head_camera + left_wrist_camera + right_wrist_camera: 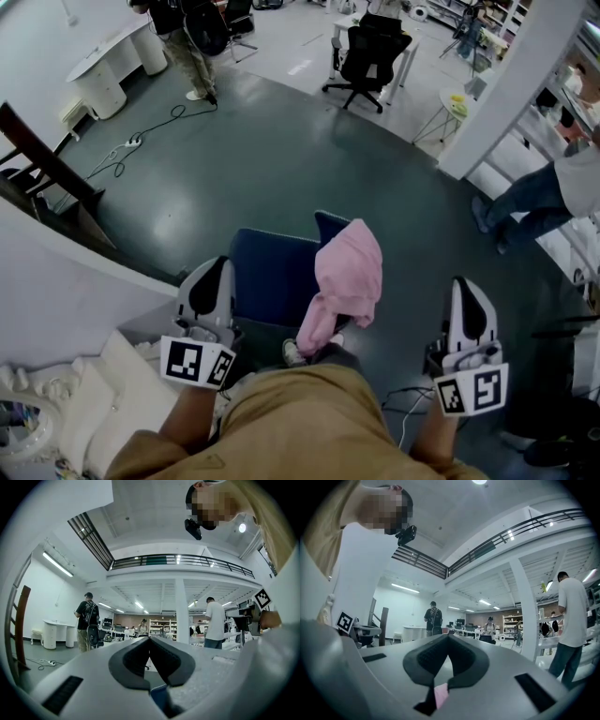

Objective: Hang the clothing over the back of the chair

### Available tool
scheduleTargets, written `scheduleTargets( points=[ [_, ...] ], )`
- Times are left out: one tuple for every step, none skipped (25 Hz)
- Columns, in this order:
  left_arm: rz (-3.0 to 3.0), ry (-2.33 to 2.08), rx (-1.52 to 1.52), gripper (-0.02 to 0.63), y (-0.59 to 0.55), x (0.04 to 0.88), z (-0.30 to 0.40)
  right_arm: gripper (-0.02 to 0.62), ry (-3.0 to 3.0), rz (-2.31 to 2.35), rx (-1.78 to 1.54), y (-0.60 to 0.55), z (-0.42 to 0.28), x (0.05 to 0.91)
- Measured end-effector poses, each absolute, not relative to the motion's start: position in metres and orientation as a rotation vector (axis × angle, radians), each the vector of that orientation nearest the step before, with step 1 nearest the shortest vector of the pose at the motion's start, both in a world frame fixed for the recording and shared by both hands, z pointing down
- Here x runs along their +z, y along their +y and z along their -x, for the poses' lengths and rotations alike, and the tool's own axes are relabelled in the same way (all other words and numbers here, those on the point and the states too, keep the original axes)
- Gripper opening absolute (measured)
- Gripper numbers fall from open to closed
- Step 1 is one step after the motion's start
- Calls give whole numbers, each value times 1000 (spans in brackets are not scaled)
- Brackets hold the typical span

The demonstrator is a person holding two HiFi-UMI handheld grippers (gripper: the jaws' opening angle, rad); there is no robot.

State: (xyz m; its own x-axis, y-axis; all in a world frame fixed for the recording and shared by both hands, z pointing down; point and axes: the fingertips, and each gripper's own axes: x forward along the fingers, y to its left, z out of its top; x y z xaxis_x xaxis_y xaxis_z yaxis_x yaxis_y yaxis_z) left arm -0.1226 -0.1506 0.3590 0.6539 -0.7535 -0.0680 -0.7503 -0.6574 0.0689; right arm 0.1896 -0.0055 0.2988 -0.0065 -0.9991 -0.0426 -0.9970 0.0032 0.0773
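Note:
A pink garment hangs draped over the back of a blue chair straight in front of me, one end trailing down toward my shoe. My left gripper hovers at the chair's left edge, jaws closed together and empty. My right gripper is held clear of the chair on its right, also shut with nothing in it. In the left gripper view the left gripper points level into the room, with a sliver of blue chair below. The right gripper shows a sliver of pink garment beneath.
A black office chair and a standing person are far ahead. Another person stands by a white pillar at right. A power strip with cable lies on the dark floor. Wooden stairs and white furniture are at left.

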Motion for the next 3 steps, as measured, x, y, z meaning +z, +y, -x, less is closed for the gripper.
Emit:
scheduleTargets(
  points=[
    [-2825, -1285, -141, 4, -151, 359, 123, 3, -2208, -2197, -132, -6, -189, 299],
    [-2825, -1284, -142, 3, -151, 359, 123, 3, -2207, -2197, -132, -6, -189, 299],
    [-2825, -1284, -141, 3, -151, 359, 124, 3, -2207, -2197, -132, -6, -188, 299]
  ],
)
